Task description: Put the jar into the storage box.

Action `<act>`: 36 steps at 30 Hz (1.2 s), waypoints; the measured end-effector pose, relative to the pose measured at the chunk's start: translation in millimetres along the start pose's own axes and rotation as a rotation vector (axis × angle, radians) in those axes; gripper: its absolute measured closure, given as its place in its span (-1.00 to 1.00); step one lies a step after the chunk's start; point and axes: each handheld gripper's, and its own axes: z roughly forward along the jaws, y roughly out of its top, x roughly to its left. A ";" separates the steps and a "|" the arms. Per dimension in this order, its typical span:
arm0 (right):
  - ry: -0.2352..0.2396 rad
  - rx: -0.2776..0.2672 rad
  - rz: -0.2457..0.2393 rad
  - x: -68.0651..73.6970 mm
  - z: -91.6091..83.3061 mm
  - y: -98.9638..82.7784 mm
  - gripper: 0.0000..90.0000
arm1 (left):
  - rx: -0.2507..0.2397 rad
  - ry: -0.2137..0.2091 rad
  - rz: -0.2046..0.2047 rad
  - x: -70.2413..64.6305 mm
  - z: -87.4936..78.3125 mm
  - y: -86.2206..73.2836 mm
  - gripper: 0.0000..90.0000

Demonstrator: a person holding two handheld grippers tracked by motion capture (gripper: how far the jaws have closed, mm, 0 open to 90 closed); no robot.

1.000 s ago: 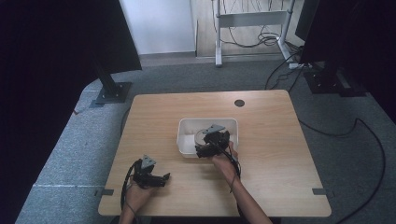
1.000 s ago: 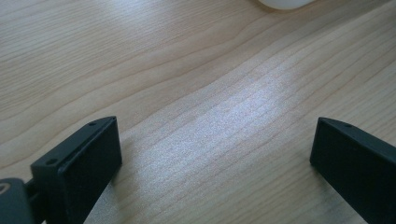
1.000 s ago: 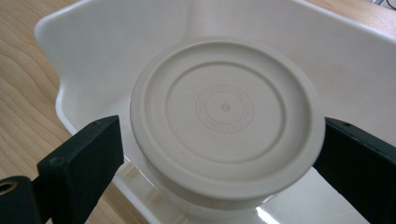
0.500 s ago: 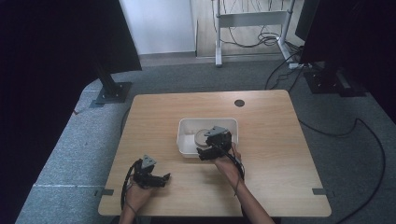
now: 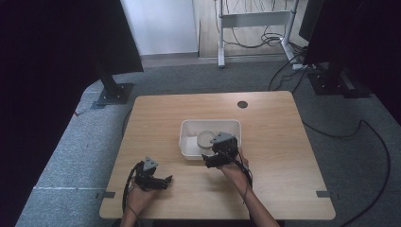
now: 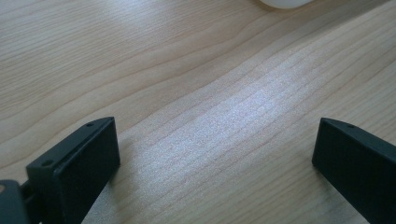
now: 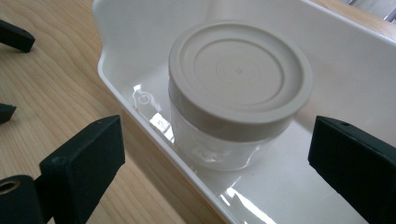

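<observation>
A white rectangular tub [image 5: 188, 132] [image 7: 130, 56] stands at the middle of the wooden table. Inside it stands an upright clear jar with a grey-white round lid [image 5: 205, 138] [image 7: 239, 70]. My right gripper [image 5: 213, 158] [image 7: 219, 154] hovers at the tub's near edge, open, its jaws spread wider than the jar, which lies ahead between them and apart from both. My left gripper [image 5: 163, 181] [image 6: 215, 158] rests low over bare wood near the front left, open with nothing between its jaws.
The tub's corner [image 6: 285, 3] peeps in at the top of the left gripper view. A round cable hole [image 5: 242, 104] sits near the table's far edge. Black stands [image 5: 113, 90] and loose cables [image 5: 359, 127] lie on the grey floor around the table.
My right gripper has drawn back a little toward the tub's near edge and turned. The left gripper has stayed put.
</observation>
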 end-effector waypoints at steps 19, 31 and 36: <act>-0.002 -0.011 -0.012 -5.3 -15.7 -17.3 -0.93 | -0.001 0.004 -0.006 0.1 0.1 0.0 -0.99; 0.018 0.008 -0.032 -5.2 -23.9 -31.6 -0.93 | -0.001 0.005 -0.006 0.2 0.1 0.0 -0.99; 0.020 0.006 -0.024 -7.2 -30.5 -37.9 -0.93 | -0.001 0.005 -0.006 0.3 0.1 0.0 -0.99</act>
